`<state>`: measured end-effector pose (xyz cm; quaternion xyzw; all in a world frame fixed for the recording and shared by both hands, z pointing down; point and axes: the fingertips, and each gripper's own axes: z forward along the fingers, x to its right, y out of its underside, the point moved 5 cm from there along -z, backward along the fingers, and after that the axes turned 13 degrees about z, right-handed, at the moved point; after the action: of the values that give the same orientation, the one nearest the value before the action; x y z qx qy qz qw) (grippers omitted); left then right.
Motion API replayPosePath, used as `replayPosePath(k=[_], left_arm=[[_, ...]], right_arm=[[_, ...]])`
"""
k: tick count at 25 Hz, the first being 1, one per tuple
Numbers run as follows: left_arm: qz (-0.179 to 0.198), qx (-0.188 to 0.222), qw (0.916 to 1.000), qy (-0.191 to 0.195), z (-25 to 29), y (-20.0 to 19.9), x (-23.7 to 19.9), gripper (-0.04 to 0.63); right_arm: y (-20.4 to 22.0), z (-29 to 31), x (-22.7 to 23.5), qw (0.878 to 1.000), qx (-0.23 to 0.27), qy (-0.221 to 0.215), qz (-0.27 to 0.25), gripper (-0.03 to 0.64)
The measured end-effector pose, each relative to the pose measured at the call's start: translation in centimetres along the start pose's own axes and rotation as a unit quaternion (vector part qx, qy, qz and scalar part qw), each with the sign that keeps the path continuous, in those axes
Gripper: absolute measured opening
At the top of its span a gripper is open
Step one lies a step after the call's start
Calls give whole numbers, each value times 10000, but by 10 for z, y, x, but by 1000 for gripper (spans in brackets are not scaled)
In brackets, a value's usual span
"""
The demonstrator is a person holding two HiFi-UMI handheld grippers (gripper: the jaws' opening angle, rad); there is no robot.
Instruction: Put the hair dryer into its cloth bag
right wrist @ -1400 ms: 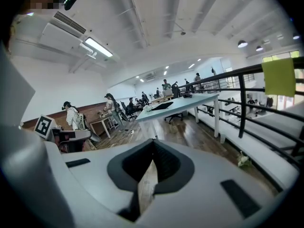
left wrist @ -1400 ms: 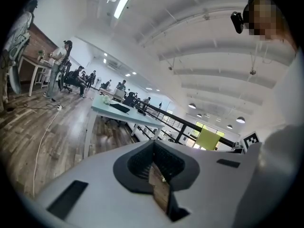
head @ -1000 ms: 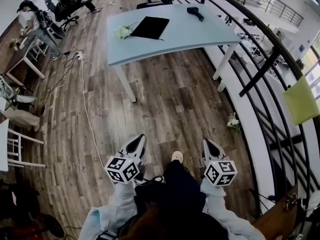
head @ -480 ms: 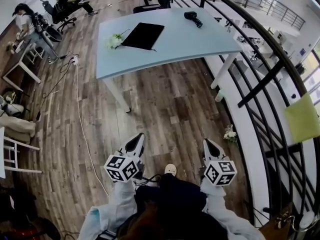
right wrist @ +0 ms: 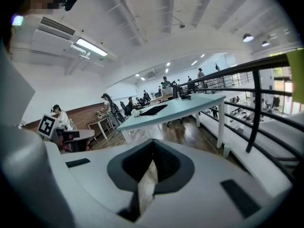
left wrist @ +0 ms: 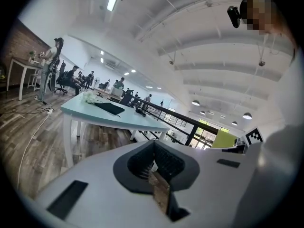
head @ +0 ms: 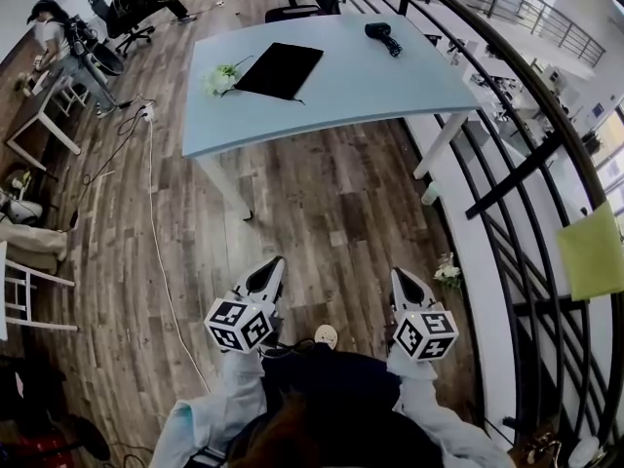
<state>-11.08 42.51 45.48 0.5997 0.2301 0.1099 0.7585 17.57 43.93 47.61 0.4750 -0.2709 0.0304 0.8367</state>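
A black hair dryer (head: 382, 35) lies at the far right of a light blue table (head: 351, 91). A flat black cloth bag (head: 280, 69) lies on the same table, left of the middle. The bag (left wrist: 109, 108) and dryer (left wrist: 140, 111) show small in the left gripper view, and the bag (right wrist: 153, 110) and dryer (right wrist: 185, 97) also in the right gripper view. My left gripper (head: 274, 265) and right gripper (head: 399, 277) are both shut and empty, held side by side over the wooden floor, well short of the table.
A small white flower bunch (head: 221, 79) sits on the table left of the bag. A black curved railing (head: 517, 169) runs along the right. A white cable (head: 161, 222) trails over the floor at the left. Seated people and chairs (head: 136, 8) are at the far left.
Both grippers have come forward across the floor together with the person, and the table now looks nearer and larger. Both stay shut.
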Motion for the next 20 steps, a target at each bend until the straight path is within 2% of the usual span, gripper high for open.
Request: replayPosePath(k=[10, 16, 20], left_arm=[[11, -65, 10000, -1, 5, 3, 4, 15], [-107, -97, 9999, -15, 8, 9, 4, 15], [3, -198, 9998, -45, 15, 10, 0, 15]], right_arm=[[5, 3, 2, 9999, -71, -68, 61, 6], [8, 3, 7, 9999, -111, -28, 96, 6], [3, 8, 9, 9999, -108, -12, 107, 6]])
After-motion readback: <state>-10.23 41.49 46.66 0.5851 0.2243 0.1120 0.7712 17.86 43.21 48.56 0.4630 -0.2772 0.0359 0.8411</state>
